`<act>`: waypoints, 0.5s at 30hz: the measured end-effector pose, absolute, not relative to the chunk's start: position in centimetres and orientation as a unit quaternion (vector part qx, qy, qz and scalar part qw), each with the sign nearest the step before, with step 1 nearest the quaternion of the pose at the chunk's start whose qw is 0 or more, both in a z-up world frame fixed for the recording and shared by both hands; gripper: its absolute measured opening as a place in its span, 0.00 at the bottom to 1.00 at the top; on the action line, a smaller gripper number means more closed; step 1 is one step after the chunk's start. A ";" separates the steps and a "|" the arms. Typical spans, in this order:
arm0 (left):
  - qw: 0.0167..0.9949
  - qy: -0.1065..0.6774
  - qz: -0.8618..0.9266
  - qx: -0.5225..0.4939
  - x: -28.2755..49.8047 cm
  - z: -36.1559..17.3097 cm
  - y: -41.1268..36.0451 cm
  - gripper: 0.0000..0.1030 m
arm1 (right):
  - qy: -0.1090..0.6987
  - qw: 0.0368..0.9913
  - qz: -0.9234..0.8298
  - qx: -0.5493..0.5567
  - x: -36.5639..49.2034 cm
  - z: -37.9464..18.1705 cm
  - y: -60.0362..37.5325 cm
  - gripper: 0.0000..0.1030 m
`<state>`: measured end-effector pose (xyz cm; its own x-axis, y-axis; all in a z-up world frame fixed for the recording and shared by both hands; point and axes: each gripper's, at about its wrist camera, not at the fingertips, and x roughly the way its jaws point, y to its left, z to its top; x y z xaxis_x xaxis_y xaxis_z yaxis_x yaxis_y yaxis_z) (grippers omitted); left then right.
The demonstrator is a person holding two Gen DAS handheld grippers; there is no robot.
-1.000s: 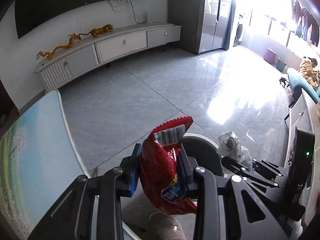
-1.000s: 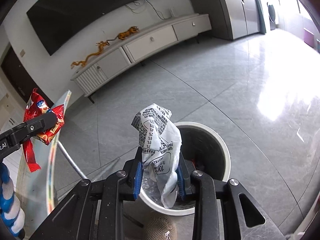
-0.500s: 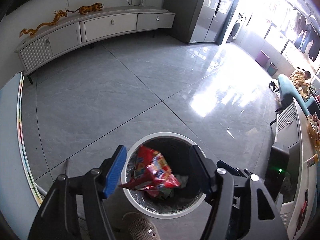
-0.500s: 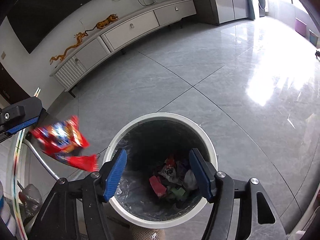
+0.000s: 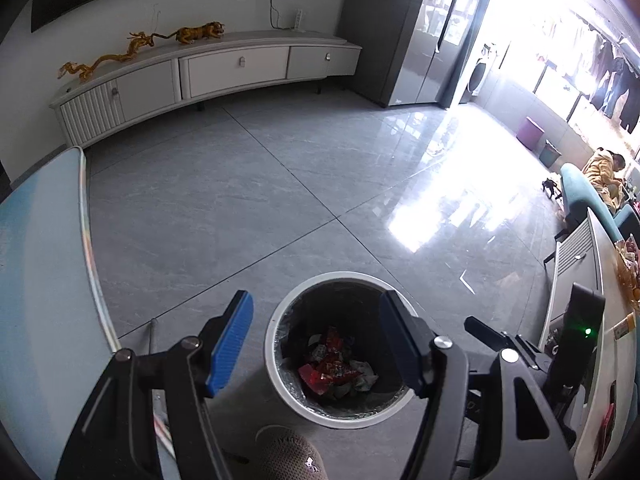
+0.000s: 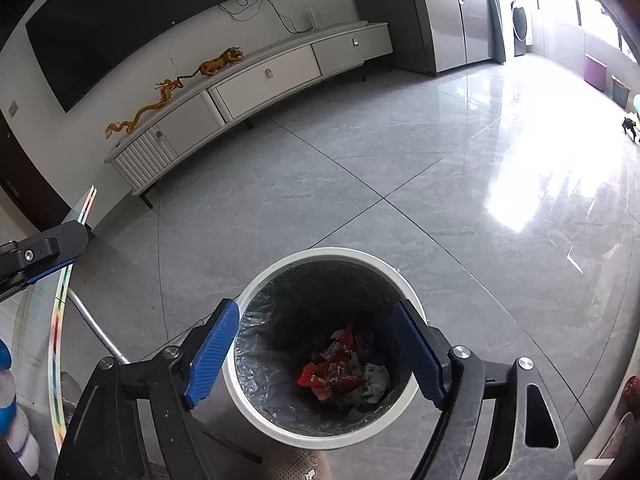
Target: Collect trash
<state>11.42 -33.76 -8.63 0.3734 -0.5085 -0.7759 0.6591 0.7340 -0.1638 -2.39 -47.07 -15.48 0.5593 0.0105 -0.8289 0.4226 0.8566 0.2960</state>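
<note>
A round white trash bin [image 5: 276,364] with a dark liner stands on the grey tile floor; it also shows in the right wrist view [image 6: 240,388]. Red snack wrappers [image 5: 330,372] and crumpled pale wrappers [image 6: 374,378] lie at its bottom. My left gripper [image 5: 316,338] is open and empty, held above the bin. My right gripper [image 6: 316,344] is open and empty, also above the bin's mouth. The left gripper's finger [image 6: 44,250] shows at the left edge of the right wrist view.
A glass table edge [image 5: 86,240] lies left of the bin, with a metal leg [image 6: 94,326]. A white TV cabinet [image 5: 224,72] with golden figurines lines the far wall. A white side unit [image 5: 600,300] stands at the right. A person [image 5: 602,168] sits far right.
Both grippers opened over the bin. The red snack bag and the white printed wrapper fell from them and now lie inside the bin. The left gripper has lifted a little.
</note>
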 end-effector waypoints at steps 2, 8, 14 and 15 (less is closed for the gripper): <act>0.836 0.422 -0.340 0.083 11.4 -7.8 -32.2 0.62 | 0.445 0.857 -0.122 0.230 -2.3 -14.4 -46.4 0.81; 0.874 0.389 -0.282 0.069 11.1 -5.4 -26.2 0.69 | 0.421 0.879 -0.120 0.189 -1.8 -10.9 -43.2 0.93; 0.907 0.358 -0.216 0.056 10.6 -3.1 -18.9 0.69 | 0.394 0.904 -0.092 0.138 -1.0 -7.0 -37.6 0.97; 0.913 0.350 -0.203 0.053 10.5 -2.6 -17.5 0.69 | 0.388 0.908 -0.086 0.129 -0.9 -6.3 -36.4 0.97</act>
<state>10.46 -17.51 -2.58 0.6729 -0.3336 -0.6602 0.4073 0.9122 -0.0458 -0.86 -36.43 -6.28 0.6836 -0.0553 -0.7278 0.2563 0.9518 0.1684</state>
